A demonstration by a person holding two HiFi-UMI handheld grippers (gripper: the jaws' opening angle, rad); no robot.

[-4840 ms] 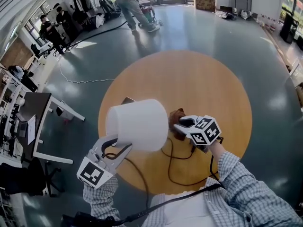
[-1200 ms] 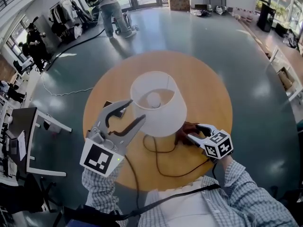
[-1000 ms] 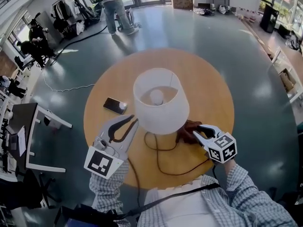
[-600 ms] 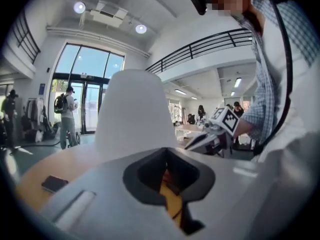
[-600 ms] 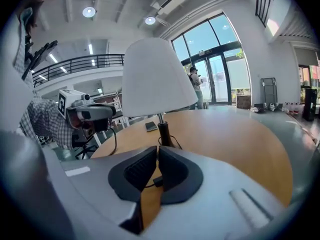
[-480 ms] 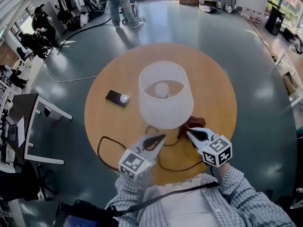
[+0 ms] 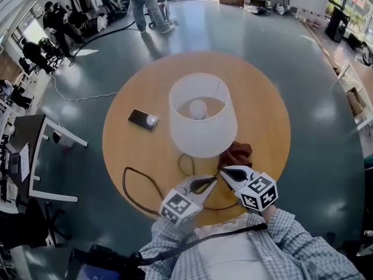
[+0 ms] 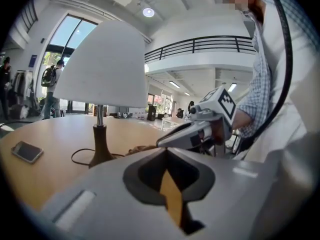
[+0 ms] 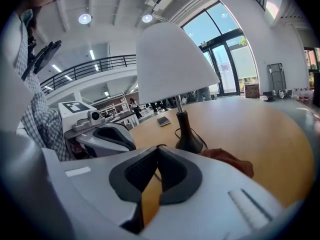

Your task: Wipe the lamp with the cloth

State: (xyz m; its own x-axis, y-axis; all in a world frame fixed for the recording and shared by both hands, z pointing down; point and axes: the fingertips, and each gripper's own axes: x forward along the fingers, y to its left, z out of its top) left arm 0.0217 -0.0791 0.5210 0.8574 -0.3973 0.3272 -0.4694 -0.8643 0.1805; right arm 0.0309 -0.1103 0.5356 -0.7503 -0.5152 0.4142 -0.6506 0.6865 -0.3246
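The lamp stands upright in the middle of the round wooden table [image 7: 262, 98], its white shade [image 7: 201, 121] over a dark base [image 8: 101, 151]. The brown cloth [image 7: 239, 153] lies crumpled on the table just right of the base, held by nothing. My left gripper [image 7: 213, 181] and right gripper [image 7: 224, 172] hover side by side over the table's near edge, short of the cloth. Both are shut with nothing between the jaws. In the right gripper view the cloth [image 9: 231, 160] shows just beyond my shut right gripper [image 9: 157, 149], beside the lamp base [image 9: 189, 141].
A phone [image 7: 143, 119] lies on the table left of the lamp. The lamp's dark cord [image 7: 137, 185] loops over the near left of the table. People stand far off on the grey floor [image 7: 145, 4], and a desk [image 7: 41, 150] stands at the left.
My left gripper dropped from beside the shade to the table's near edge and shut. My right gripper drew back from the cloth, leaving it on the table, and shut.
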